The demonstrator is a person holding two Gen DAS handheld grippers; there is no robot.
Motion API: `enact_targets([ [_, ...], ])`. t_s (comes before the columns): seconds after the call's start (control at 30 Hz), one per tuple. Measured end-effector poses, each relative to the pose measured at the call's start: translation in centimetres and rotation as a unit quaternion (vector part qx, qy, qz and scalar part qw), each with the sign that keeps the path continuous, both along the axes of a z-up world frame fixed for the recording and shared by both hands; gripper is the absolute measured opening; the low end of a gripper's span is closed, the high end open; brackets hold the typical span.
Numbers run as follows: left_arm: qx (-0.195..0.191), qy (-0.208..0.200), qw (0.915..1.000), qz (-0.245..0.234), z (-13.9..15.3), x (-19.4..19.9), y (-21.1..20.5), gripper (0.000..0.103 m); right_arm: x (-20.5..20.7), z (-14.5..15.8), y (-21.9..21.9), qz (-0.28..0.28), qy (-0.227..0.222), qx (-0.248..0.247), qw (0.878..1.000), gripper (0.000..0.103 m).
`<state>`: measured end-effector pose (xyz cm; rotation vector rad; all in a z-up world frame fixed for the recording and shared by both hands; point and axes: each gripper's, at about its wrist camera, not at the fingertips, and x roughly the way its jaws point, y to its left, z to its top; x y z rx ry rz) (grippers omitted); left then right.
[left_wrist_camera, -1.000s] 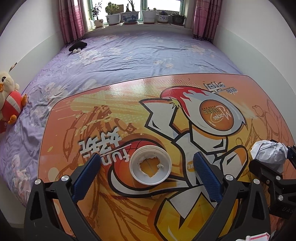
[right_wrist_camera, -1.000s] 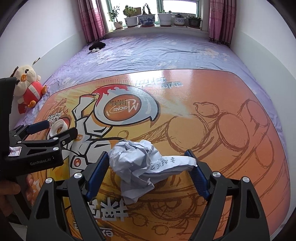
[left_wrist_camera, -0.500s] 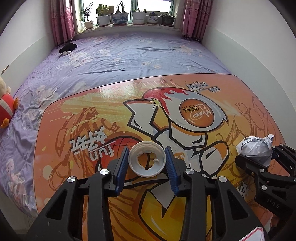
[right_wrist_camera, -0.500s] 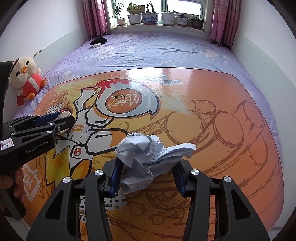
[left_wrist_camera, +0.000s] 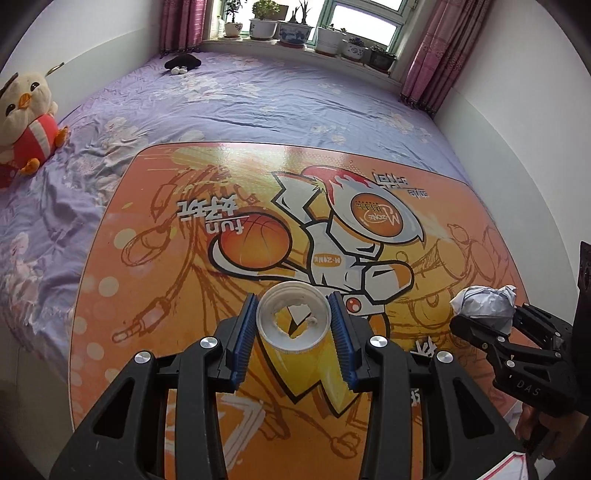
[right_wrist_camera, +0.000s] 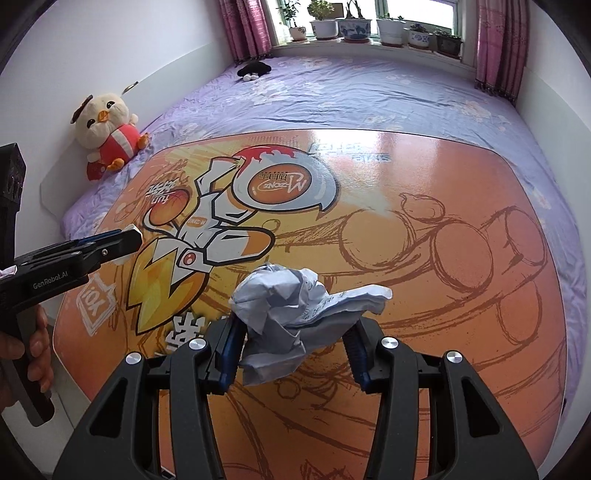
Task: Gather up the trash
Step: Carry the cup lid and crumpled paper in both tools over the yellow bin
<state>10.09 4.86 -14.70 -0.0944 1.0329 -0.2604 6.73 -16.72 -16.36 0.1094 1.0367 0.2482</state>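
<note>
Clearly "GenRobot.AI" on left claw (right_wrist_camera: 129,240)

White plastic cup (left_wrist_camera: 293,320), round rim facing the lens, ragged hole torn through its bottom; sits low centre of the left wrist frame, pinched between blue pads (left_wrist_camera: 243,338). Crumpled paper wad (right_wrist_camera: 295,317), pale grey-white with handwriting on one flap, low centre of the right wrist frame, clamped between pads, raised off the orange surface.

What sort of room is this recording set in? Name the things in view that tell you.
Most likely a bedroom: a bed under a purple floral sheet, a plush chick toy against the wall, and potted plants along the curtained windowsill.
</note>
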Motion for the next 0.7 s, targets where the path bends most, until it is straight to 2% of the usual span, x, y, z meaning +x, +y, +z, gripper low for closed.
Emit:
enact_targets([
  [0.37,0.003,-0.004,0.9918,0.128,0.9,-7.5,2.0,0.039,-1.1,2.3,1.5,0.145,-0.022,0.019,0.989,0.050],
  [0.53,0.008,-0.007,0.9840,0.178,1.5,-10.7,4.5,0.039,-2.6,3.4,4.5,0.208,-0.033,0.032,0.977,0.050],
  [0.7,0.011,-0.008,0.9729,0.231,1.6,-14.6,7.7,0.039,-4.5,4.3,9.0,0.279,-0.037,0.044,0.959,0.050],
])
